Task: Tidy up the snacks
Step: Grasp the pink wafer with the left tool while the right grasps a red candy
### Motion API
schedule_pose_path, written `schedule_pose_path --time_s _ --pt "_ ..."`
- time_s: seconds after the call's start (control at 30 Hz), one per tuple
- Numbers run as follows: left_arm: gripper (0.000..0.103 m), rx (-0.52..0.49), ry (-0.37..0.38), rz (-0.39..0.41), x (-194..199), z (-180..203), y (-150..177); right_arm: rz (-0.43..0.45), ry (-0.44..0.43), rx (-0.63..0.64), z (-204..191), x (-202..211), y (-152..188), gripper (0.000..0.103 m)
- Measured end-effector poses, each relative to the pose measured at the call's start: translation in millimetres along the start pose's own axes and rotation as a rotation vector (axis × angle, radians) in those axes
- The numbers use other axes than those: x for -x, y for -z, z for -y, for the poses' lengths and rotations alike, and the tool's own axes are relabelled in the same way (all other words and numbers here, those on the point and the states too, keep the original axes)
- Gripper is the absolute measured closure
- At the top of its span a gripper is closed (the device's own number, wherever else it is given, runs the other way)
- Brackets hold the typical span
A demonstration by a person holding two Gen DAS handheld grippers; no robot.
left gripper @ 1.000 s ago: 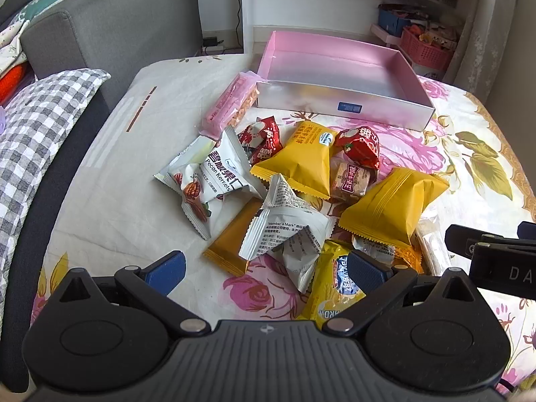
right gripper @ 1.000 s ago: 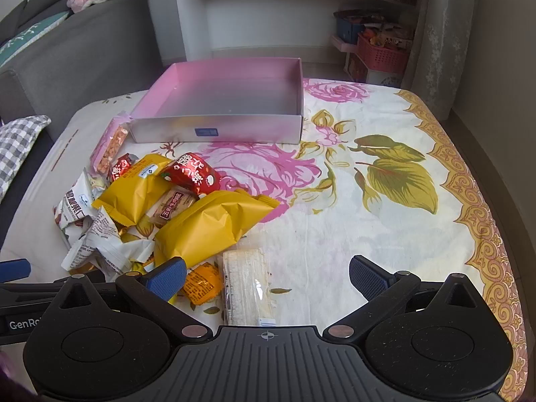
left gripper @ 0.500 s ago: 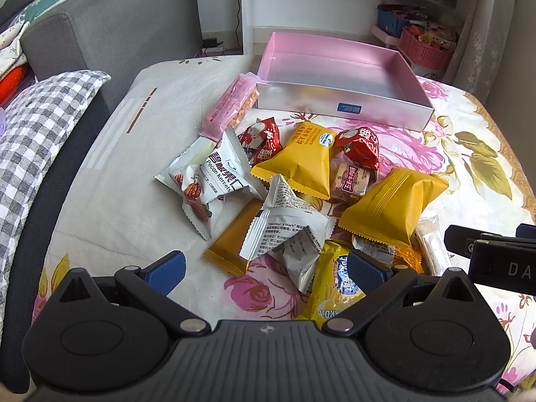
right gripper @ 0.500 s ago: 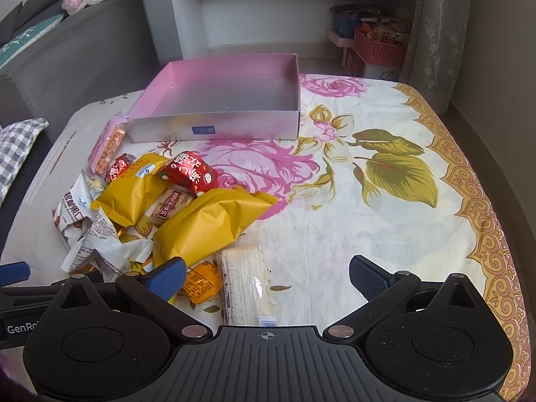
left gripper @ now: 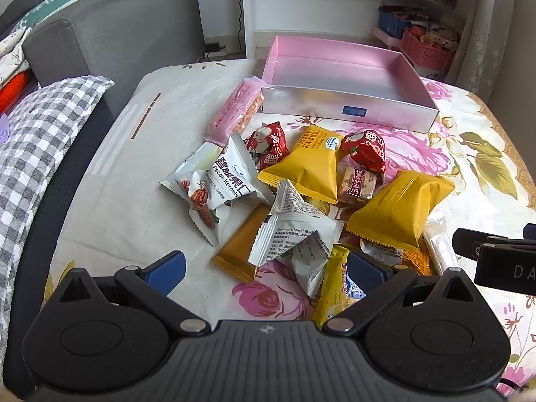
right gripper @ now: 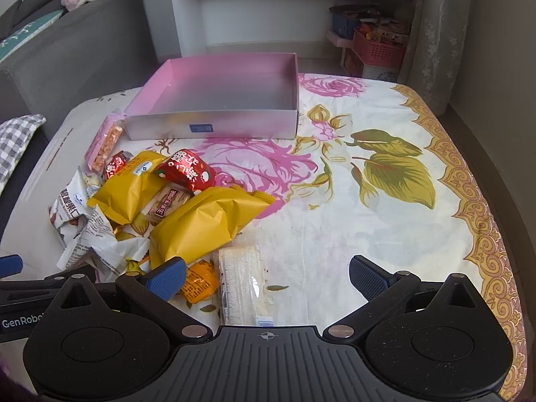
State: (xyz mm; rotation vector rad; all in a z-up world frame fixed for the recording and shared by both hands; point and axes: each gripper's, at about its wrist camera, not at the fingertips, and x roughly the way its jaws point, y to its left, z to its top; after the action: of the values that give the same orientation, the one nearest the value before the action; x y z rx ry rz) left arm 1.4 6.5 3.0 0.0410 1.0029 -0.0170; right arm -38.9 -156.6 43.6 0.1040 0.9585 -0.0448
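1. Both cameras have crept a little closer to the pink box; no snack has moved.
2. That box sits on the flowery cloth with nothing inside.
3. Snack pile lies just in front of it.
4. Left gripper is spread wide, holding nothing.
5. Right gripper is too.
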Motion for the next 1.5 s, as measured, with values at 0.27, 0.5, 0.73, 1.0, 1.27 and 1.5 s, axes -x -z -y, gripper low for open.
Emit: schedule_pose_path --time_s 0.27,0.5,0.73,1.0,1.27,1.5 --pt "0.000 -0.006 -0.010 0.033 0 -9 -10 -0.006 -0.067 0.066 -8 8 -16 0.000" --pt "0.004 -0.050 0.038 0.083 -5 -21 -38 -0.050 -0.133 0.128 -11 -10 -37 0.000" --pt "0.017 -0.048 0.146 0.077 -29 -36 -66 -0.091 -0.308 0.056 -4 -42 -57 0.015" --pt "0.032 -0.053 0.212 0.152 -67 -63 -78 0.004 -0.388 0.073 5 -74 -63 0.016" --pt "0.041 -0.053 0.299 0.169 -105 -76 -92 0.056 -0.437 0.112 1 -104 -68 0.032" --pt "0.045 0.065 0.406 0.156 -130 -93 -98 0.066 -0.483 0.187 -14 -112 -66 0.044"
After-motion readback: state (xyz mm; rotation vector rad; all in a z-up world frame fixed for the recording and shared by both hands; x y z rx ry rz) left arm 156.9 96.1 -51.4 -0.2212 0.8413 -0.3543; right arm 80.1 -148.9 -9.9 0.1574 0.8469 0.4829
